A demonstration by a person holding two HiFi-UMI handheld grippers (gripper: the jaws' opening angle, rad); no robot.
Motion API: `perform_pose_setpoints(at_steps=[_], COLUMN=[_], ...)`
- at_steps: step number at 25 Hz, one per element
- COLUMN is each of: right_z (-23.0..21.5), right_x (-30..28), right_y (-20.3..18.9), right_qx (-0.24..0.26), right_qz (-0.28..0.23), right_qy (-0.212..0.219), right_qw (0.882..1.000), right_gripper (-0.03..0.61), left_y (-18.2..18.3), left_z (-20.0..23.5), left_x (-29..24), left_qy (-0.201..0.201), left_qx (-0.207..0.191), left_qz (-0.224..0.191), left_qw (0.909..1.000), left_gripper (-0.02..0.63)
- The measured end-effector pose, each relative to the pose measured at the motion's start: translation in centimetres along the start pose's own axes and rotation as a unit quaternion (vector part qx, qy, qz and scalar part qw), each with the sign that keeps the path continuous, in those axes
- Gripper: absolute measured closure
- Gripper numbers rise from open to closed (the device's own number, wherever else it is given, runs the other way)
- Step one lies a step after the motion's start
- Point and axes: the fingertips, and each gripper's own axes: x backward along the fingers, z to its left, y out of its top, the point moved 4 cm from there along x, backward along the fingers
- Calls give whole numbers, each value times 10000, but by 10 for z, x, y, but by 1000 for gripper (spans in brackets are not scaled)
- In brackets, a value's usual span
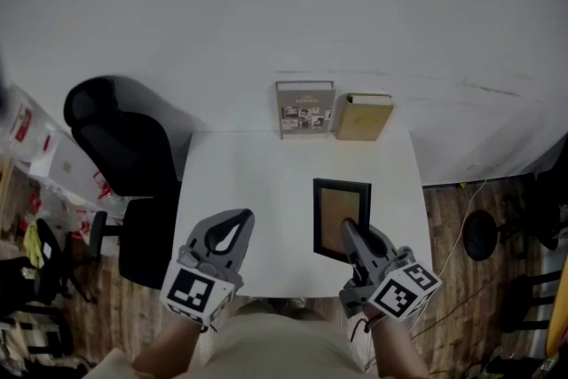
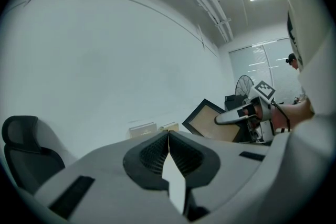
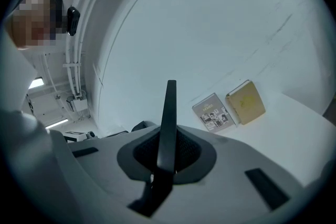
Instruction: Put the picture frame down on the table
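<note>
Our right gripper view shows us the right gripper (image 3: 169, 136) pinching the picture frame (image 3: 170, 105) edge-on; the head view shows it tilted over the white table (image 1: 257, 191), our left gripper (image 1: 240, 222) alongside, jaws pressed together

Head view looks steeply down; gripper views apparently share books (image 3: 212, 113).

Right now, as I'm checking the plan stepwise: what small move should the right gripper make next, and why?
Probably lower the right gripper toward the table, laying the picture frame flat. Its jaws are clamped on the frame's edge, and the frame is tilted over the tabletop.
</note>
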Motion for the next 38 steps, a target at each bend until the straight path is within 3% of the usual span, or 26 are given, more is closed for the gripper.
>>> perform_pose_setpoints(at_steps=[10, 19, 27, 32, 38], right_z=[-29, -92, -156, -188, -229], right_x=[-45, -125, -188, -219, -249], right_y=[9, -24, -63, -88, -127], right_qx=[-289, -1009, -1549, -1904, -2066], right_qz=[-83, 533, 842, 886, 1073], right_qy=[-229, -287, -611, -581, -906], right_qw=[9993, 9931, 9824, 9760, 9683], right_gripper=[537, 537, 537, 535, 535], left_y=[-9, -35, -94, -125, -168], left_z=[42, 84, 112, 119, 131], left_x=[-21, -77, -127, -149, -174], left_qy=[17, 10, 17, -36, -51], left_qx=[160, 167, 360, 491, 732], left_qz=[25, 199, 559, 766, 960], left_qw=[9999, 9997, 9978, 9958, 9927], left_gripper=[592, 592, 592, 592, 592])
